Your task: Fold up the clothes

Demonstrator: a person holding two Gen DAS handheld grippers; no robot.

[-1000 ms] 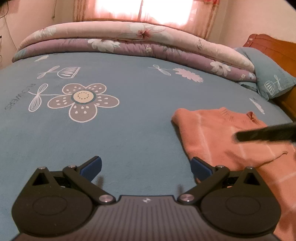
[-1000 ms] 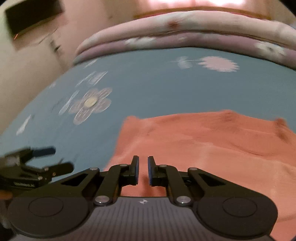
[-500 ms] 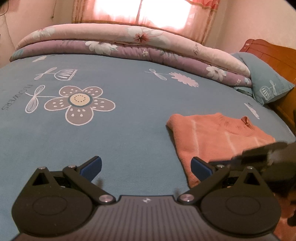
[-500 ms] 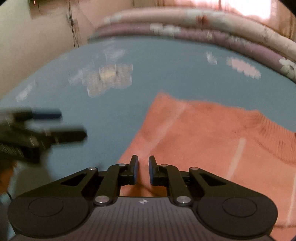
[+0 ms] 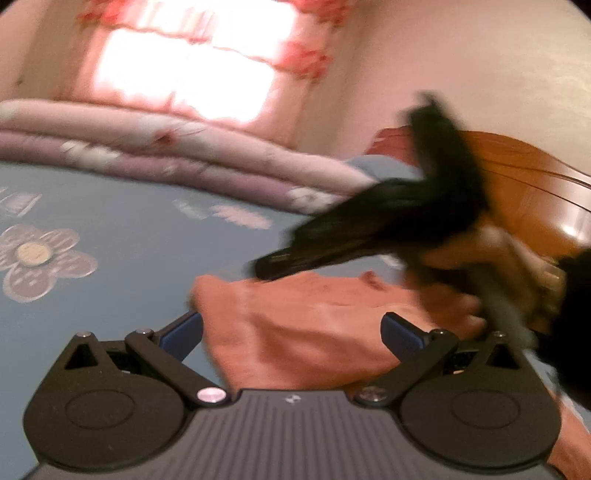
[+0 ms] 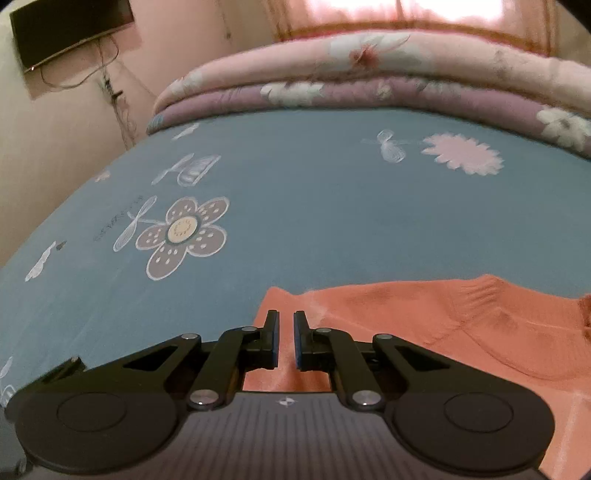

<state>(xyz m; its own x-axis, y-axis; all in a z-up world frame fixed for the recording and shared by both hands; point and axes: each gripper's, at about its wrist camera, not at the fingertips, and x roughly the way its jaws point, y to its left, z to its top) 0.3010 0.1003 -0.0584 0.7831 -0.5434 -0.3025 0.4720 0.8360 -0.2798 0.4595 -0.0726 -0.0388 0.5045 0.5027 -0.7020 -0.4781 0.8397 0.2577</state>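
- The orange knit sweater lies flat on the blue bed sheet, toward 5 o'clock in the right wrist view, its ribbed collar toward 3 o'clock.
- In the left wrist view the same sweater spreads from the centre toward 4 o'clock, one corner at about 9 o'clock of the garment.
- The right tongs stand almost closed, only a narrow slit between the pads, and they have just narrowed a little further; nothing is pinched between them, and the sweater's left corner shows beyond the tips.
- The left tongs are spread wide, blue pads far apart, with nothing gripped; the sweater's edge shows in the gap between the pads, but whether the pads touch it I cannot tell.
- In the left wrist view, badly blurred, the right tongs appear as a dark shape at 2 o'clock above the sweater, with a hand around the handle.
- A folded floral quilt lies along the far edge of the bed at 12 o'clock.
- A big printed flower marks the sheet at 9 o'clock, well apart from the sweater.
- A wooden headboard stands at 3 o'clock in the left wrist view, and a dark screen hangs on the wall at 11 o'clock in the right.
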